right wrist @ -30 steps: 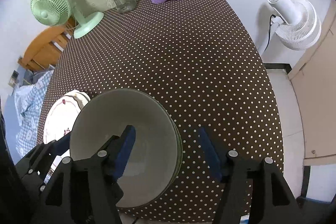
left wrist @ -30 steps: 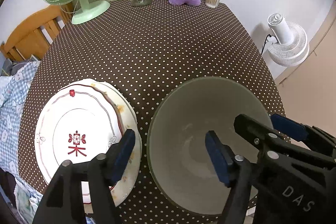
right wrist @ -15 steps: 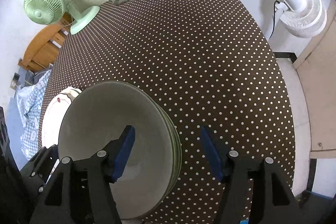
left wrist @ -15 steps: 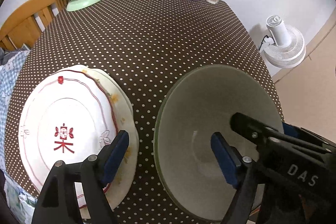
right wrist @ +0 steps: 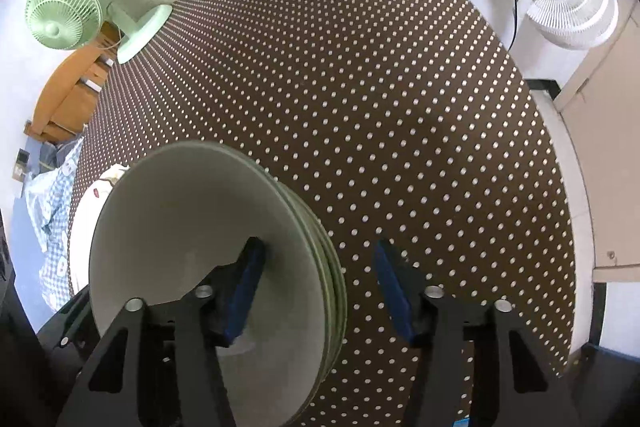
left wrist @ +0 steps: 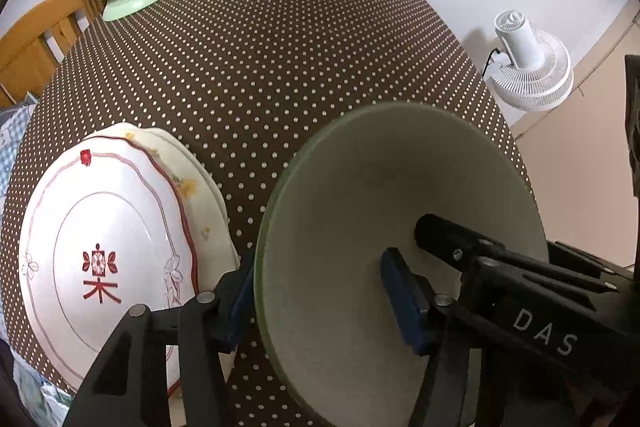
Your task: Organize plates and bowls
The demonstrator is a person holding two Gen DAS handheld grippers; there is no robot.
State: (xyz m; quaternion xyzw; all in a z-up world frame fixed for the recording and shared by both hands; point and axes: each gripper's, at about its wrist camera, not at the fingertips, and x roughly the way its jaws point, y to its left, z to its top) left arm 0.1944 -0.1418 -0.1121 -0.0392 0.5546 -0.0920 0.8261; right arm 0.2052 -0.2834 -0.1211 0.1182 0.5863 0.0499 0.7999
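Green bowls [left wrist: 360, 195] now straddled by both closing grippers, lower than before.

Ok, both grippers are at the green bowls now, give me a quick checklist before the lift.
1. Left gripper straddles the top bowl's left rim, one finger inside, one outside: ok.
2. Right gripper straddles the right rim of the bowl stack: ok.
3. Both jaws have just been closing; pads pressing firmly on the rim: cannot tell.
4. Stack of plates clear of the left outer finger: not ok, they sit very close.
5. How many bowls the grippers would lift: cannot tell.
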